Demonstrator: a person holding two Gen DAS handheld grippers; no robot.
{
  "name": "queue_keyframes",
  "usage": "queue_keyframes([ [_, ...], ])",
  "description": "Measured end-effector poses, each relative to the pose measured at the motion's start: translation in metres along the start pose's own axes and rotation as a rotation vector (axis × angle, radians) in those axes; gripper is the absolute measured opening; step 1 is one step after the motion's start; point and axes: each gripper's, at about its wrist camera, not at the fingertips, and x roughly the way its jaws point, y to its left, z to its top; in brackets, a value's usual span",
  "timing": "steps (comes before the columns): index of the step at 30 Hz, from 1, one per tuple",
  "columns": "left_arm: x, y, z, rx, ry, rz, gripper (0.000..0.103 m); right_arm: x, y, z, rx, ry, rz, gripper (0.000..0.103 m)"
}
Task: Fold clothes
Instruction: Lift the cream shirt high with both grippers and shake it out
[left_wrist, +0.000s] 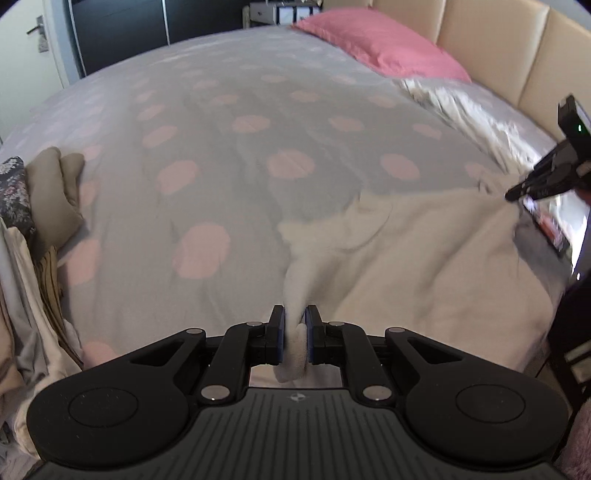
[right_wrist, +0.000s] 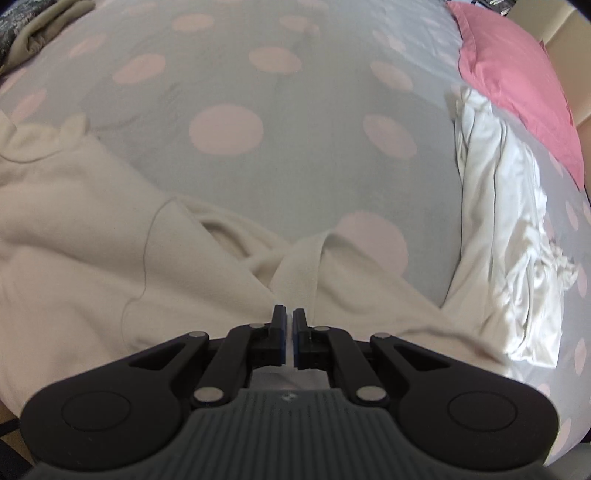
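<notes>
Cream garment: lay on spotted bed; my left gripper pinched one bunched corner, right gripper clamped thin fabric. Risk: uneven pull slipping the thin hold.

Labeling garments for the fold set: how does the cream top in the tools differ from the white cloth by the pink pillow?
The cream top is warm off-white and looks thick and soft; the white cloth is brighter, thin and sharply creased. The top is spread wide, partly lifted, pinched by the left tool; the cloth lies bunched in a narrow strip, untouched. Both are plain and lie on the spotted bedcover.
</notes>
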Motion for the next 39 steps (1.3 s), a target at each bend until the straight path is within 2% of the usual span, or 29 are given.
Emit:
queue_keyframes([
  [3,0.013,0.000,-0.005,0.011,0.039,0.035,0.009,0.000,0.003,-0.001,-0.019,-0.010,0.014,0.004],
  [8,0.015,0.004,-0.010,-0.008,0.036,0.033,0.009,-0.007,0.003,0.005,-0.024,-0.054,0.046,0.008],
  [12,0.019,0.003,-0.008,-0.004,0.045,0.035,0.010,-0.019,0.006,0.012,-0.019,-0.124,0.091,0.019],
  [13,0.021,0.004,-0.008,-0.004,0.047,0.036,0.010,-0.021,0.006,0.015,-0.023,-0.147,0.111,0.026],
  [15,0.024,0.005,-0.007,-0.010,0.051,0.036,0.010,-0.020,0.010,0.020,-0.035,-0.170,0.143,0.033],
  [16,0.026,0.006,-0.006,-0.015,0.053,0.035,0.010,-0.019,0.012,0.023,-0.042,-0.178,0.159,0.034],
  [17,0.028,0.008,-0.006,-0.020,0.055,0.035,0.010,-0.016,0.014,0.026,-0.051,-0.179,0.169,0.035],
  [19,0.032,0.010,-0.005,-0.033,0.059,0.033,0.011,-0.008,0.019,0.030,-0.073,-0.164,0.173,0.043],
  [21,0.036,0.014,-0.005,-0.049,0.066,0.027,0.017,0.005,0.021,0.030,-0.086,-0.126,0.172,0.047],
  [24,0.044,0.019,-0.005,-0.060,0.080,0.034,0.020,0.024,0.022,0.028,-0.099,-0.073,0.177,0.046],
  [26,0.049,0.022,-0.004,-0.069,0.088,0.034,0.020,0.026,0.024,0.025,-0.111,-0.075,0.182,0.042],
  [28,0.052,0.024,-0.002,-0.079,0.091,0.027,0.020,0.021,0.024,0.025,-0.122,-0.090,0.185,0.017],
  [29,0.053,0.025,-0.001,-0.083,0.092,0.024,0.019,0.018,0.025,0.025,-0.128,-0.103,0.179,0.012],
  [30,0.053,0.025,0.001,-0.081,0.088,0.026,0.014,0.013,0.024,0.025,-0.132,-0.119,0.177,0.007],
  [34,0.041,0.029,0.009,-0.104,0.037,0.056,0.008,-0.013,0.016,0.027,-0.106,-0.222,0.172,0.007],
  [39,0.012,0.035,0.023,-0.162,-0.097,0.100,0.007,-0.059,0.006,0.029,-0.065,-0.382,0.125,0.006],
])
